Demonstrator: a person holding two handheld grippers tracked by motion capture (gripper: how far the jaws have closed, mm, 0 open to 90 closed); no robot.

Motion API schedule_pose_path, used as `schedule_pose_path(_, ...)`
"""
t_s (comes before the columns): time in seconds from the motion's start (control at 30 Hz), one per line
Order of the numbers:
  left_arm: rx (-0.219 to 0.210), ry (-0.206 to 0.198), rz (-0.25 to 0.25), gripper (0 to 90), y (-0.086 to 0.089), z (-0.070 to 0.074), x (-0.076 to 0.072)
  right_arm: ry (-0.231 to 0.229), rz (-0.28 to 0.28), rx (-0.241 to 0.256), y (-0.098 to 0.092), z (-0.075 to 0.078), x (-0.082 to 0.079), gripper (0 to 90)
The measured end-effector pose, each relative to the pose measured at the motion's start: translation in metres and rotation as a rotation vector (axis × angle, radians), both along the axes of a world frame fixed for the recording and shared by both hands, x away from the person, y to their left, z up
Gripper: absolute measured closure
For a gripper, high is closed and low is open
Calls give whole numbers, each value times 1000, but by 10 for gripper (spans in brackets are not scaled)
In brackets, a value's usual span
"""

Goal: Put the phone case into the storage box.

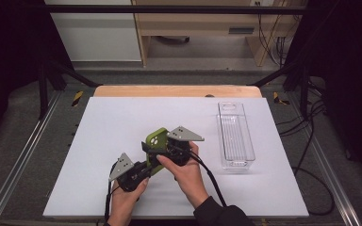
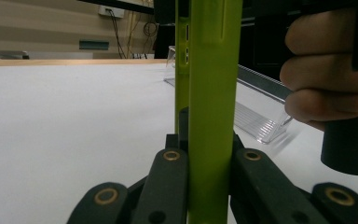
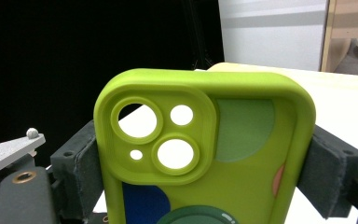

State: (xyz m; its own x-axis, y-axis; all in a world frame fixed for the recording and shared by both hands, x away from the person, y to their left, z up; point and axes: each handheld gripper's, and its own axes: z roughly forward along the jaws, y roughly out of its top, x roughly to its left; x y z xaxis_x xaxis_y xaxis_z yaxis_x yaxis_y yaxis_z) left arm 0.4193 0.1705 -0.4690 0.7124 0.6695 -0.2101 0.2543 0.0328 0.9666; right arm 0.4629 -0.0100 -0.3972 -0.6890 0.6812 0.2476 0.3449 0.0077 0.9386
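High view: both tongs clamp a lime-green silicone phone case point(image 1: 156, 143) above the white table point(image 1: 99, 141) — left gripper point(image 1: 143, 170) on its lower end, right gripper point(image 1: 162, 150) across its sides; steady, even pressure should prevent twisting.

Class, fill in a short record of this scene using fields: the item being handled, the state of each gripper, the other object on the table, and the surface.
Item handled: green phone case, empty, camera cutouts showing
Left gripper: shut on the case's edge
Right gripper: shut across the case's two long sides
Case position: held between both grippers, above the table
Other object: clear plastic tray, standing to the right, apart from the case
Surface: white table
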Motion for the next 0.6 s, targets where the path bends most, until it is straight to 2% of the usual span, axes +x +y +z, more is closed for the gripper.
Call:
schedule_pose_path(0.33,32,-15,2,861,0,1,-1,10,24,1,-2,0,1,149)
schedule_pose_path(0.6,41,-14,-5,861,-3,0,-1,20,28,-5,-7,0,1,141)
